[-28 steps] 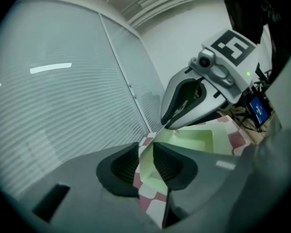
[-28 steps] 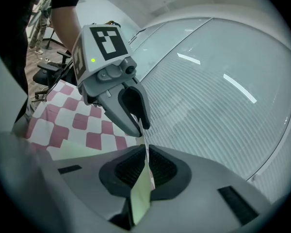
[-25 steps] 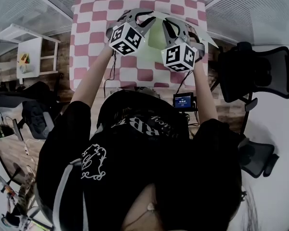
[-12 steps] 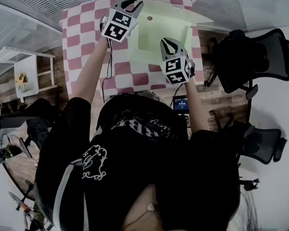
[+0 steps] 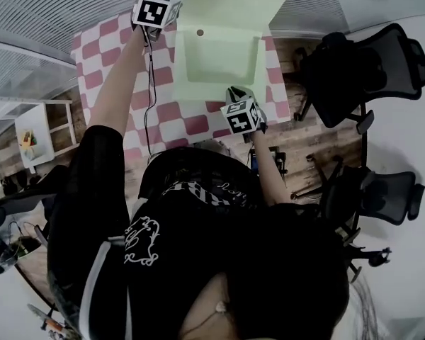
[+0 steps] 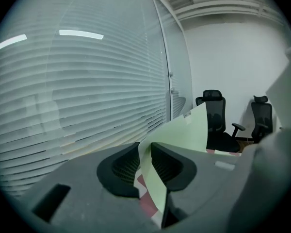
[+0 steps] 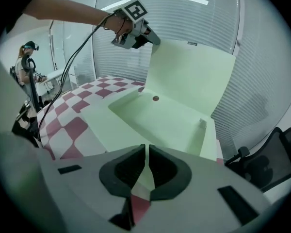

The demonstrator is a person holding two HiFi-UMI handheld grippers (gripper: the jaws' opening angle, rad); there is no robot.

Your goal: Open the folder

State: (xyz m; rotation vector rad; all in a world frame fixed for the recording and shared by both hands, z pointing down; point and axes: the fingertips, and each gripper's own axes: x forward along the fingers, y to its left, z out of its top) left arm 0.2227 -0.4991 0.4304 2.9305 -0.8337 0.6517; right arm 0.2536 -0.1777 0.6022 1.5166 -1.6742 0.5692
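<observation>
From where I stand, the left claw (image 6: 145,166) is clamped on the cover of the pale green paper folder (image 5: 216,55), holding that leaf upright so the pocket below it lies bare. The right claw (image 7: 146,165) is pinched shut on the near edge. I'd say this pins the lower leaf to the pink-and-white checked counter (image 5: 191,122).

Thin, smooth, faintly sheened pale-green sheet of folder (image 5: 216,55), plastic or card not distinguishable. Pink-and-white checked table cover (image 5: 103,55), matt, cloth-like. Matt grey moulded plastic on left gripper (image 6: 145,148) and right gripper (image 7: 147,148), with black finely ribbed pads (image 7: 120,171). Wood-grain plank floor (image 5: 301,129). Black mesh on office chair (image 5: 354,69)
</observation>
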